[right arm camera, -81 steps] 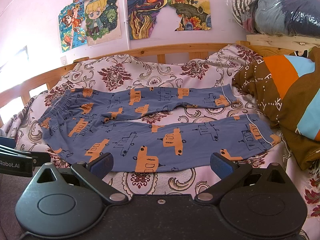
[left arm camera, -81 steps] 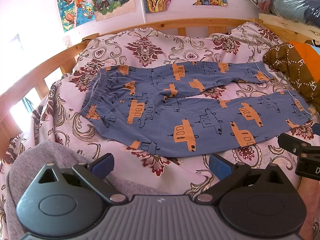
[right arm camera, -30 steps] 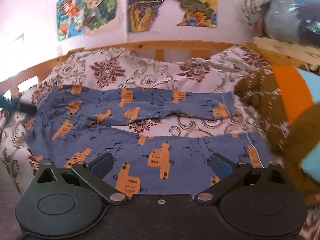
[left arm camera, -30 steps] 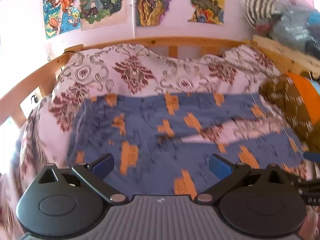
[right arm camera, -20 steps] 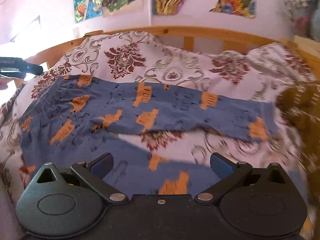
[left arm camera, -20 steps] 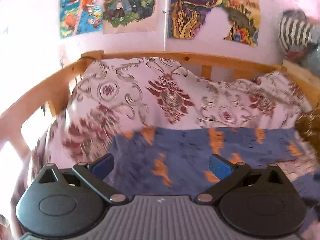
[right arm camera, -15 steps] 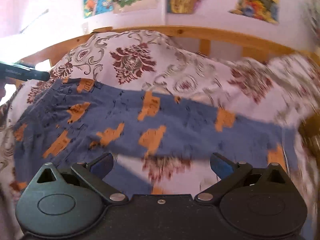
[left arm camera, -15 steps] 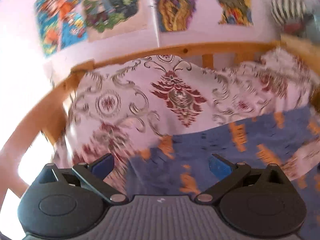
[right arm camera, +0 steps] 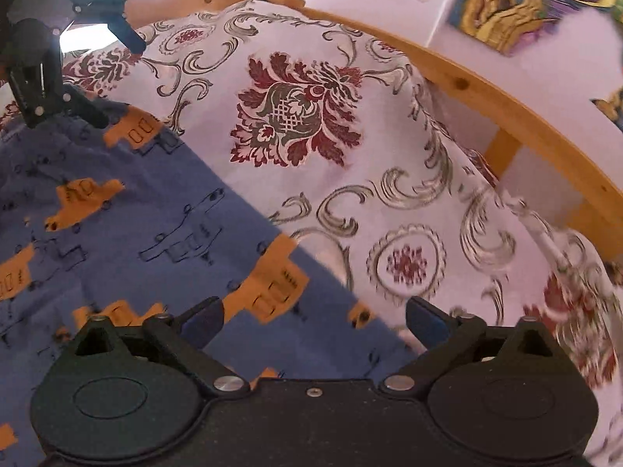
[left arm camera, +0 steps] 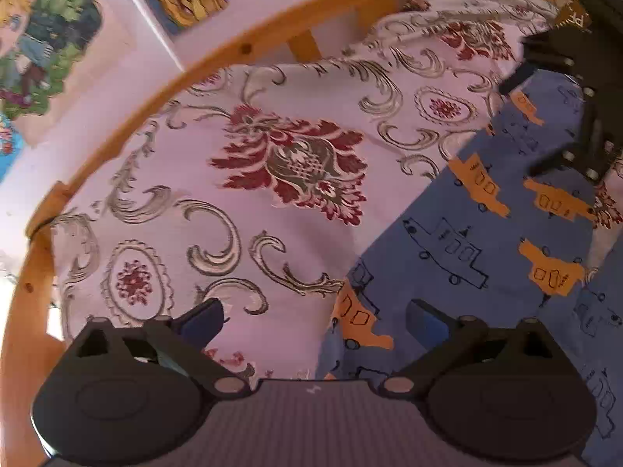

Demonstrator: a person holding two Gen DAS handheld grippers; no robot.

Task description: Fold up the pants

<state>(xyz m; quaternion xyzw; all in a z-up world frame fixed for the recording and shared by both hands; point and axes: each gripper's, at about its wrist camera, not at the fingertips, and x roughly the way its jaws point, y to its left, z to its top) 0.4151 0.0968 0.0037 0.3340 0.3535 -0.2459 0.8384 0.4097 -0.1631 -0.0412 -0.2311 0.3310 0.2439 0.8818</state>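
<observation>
Blue cloth pants with orange car print (left arm camera: 459, 233): soft matt knit, lightly creased, printed patches flat and matt. Pink bedspread with maroon and grey floral scrolls (left arm camera: 296, 163): woven cloth, faintly textured, low sheen, scroll threads slightly shiny. Curved light wooden bed rail (left arm camera: 268, 35): smooth varnished pine, knots visible, mild gloss. Colourful paper posters (left arm camera: 43, 50) on matt pale wall, flat paper finish. Left gripper (left arm camera: 313, 317): matt black plastic body, ribbed grey panel, blue matt finger pads, small bright metal pivot pins. Right gripper (right arm camera: 314, 316): same matt black plastic, fine grainy texture, shiny metal rivets.
</observation>
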